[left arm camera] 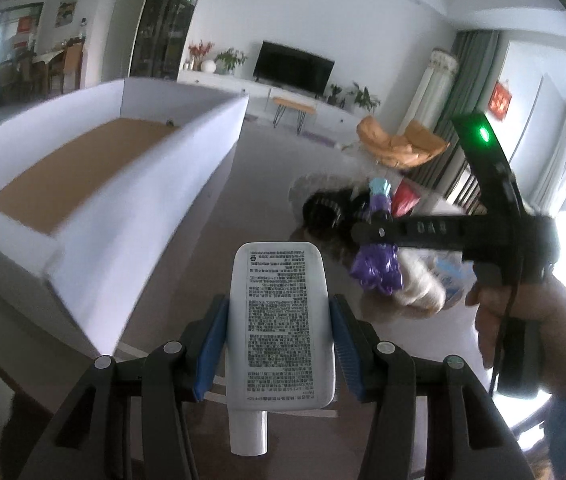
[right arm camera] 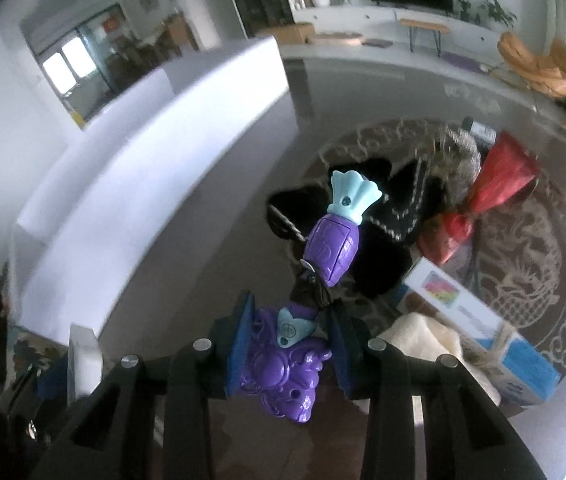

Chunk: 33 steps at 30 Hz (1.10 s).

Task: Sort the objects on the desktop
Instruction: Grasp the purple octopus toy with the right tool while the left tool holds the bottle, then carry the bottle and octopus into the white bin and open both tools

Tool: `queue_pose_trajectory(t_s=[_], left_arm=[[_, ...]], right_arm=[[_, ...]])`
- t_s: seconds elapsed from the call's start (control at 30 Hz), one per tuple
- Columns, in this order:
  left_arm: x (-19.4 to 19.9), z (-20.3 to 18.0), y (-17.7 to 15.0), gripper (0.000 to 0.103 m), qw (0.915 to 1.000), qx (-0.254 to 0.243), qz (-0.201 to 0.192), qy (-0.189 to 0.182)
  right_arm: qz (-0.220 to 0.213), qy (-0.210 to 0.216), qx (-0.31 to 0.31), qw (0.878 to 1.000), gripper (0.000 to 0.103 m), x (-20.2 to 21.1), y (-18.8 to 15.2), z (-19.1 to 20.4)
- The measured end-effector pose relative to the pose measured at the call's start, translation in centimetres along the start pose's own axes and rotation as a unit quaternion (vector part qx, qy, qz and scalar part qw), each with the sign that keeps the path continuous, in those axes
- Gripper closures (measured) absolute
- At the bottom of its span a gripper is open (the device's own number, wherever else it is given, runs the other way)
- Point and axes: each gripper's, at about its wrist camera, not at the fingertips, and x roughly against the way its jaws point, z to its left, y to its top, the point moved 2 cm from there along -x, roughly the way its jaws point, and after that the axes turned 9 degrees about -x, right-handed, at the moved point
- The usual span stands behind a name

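Note:
My left gripper (left arm camera: 279, 344) is shut on a white tube (left arm camera: 281, 320) with small black print, cap end toward the camera. Its blue pads (left arm camera: 213, 344) press on the tube's two sides. To the right, a hand (left arm camera: 523, 320) carries my right gripper, seen from the side. My right gripper (right arm camera: 289, 344) is shut on a purple toy (right arm camera: 279, 368) with a light blue fan-shaped end (right arm camera: 353, 194); the toy's purple base sits between the blue pads. The same purple toy (left arm camera: 377, 268) shows in the left wrist view.
A big white box (left arm camera: 131, 200) with a brown cardboard floor (left arm camera: 79, 172) stands to the left; its white wall (right arm camera: 155, 184) fills the right wrist view's left. A round patterned mat (right arm camera: 523, 264) bears black items (right arm camera: 383, 204), a red bag (right arm camera: 495, 188), a blue-white carton (right arm camera: 479, 320) and a cream cloth (right arm camera: 423, 336).

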Motion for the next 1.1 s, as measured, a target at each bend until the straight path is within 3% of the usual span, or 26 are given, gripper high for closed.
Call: queue_pose_trajectory(t_s=[0.1,0.23,0.37,0.5,0.67,0.8,0.87,0.9,0.93,0.97,1.0,1.1], left_arm=[[1.7,1.3,2.7,0.052,0.9996,0.015,-0.024,-0.004],[4.5,6.2,6.1,0.052,0.9983,0.042,-0.039,0.013],[3.7,12.7,9.6,0.052,0.9963,0.049,-0.015,0.068],[2.0,17.9,11.1,0.052,0.9921,0.066,0.017,0.105],[-2.0,22.4,10.9,0.052,0.9863,0.088,0.078,0.116],[-4.8,23.6,9.8,0.051,0.9791,0.101,0.131,0.118],[-5.0,23.9,9.5,0.046,0.9775,0.113,0.138,0.113],[-5.0,24.1,9.0,0.039,0.9764,0.119,0.139,0.115],[-4.6,23.9,8.8,0.038,0.9765,0.121,0.131,0.121],[-4.2,23.7,8.8,0.038,0.9771,0.118,0.123,0.127],[-3.5,23.1,8.7,0.038,0.9772,0.113,0.111,0.142],[-1.3,20.1,9.7,0.038,0.9840,0.088,0.060,0.143]], right_arm=[[-0.022,0.011,0.024,0.999,0.066,2.4,0.8,1.8],[-0.045,0.051,0.047,0.997,0.066,4.4,2.7,6.2],[-0.054,0.108,0.076,0.990,0.066,4.0,5.6,13.7],[-0.045,0.142,0.107,0.983,0.066,2.0,6.3,20.8],[0.017,0.110,0.142,0.984,0.066,-5.0,6.3,25.8],[0.050,0.078,0.168,0.981,0.065,-8.9,5.2,26.9],[0.068,0.071,0.176,0.979,0.065,-10.4,4.8,26.8],[0.054,0.064,0.189,0.978,0.054,-10.4,4.7,26.6],[0.049,0.064,0.197,0.977,0.033,-10.1,4.7,26.8],[0.041,0.073,0.200,0.976,0.026,-9.8,4.6,26.8],[0.022,0.069,0.200,0.977,0.021,-9.1,4.6,26.6],[-0.037,0.066,0.202,0.976,0.020,-5.9,4.0,25.1]])
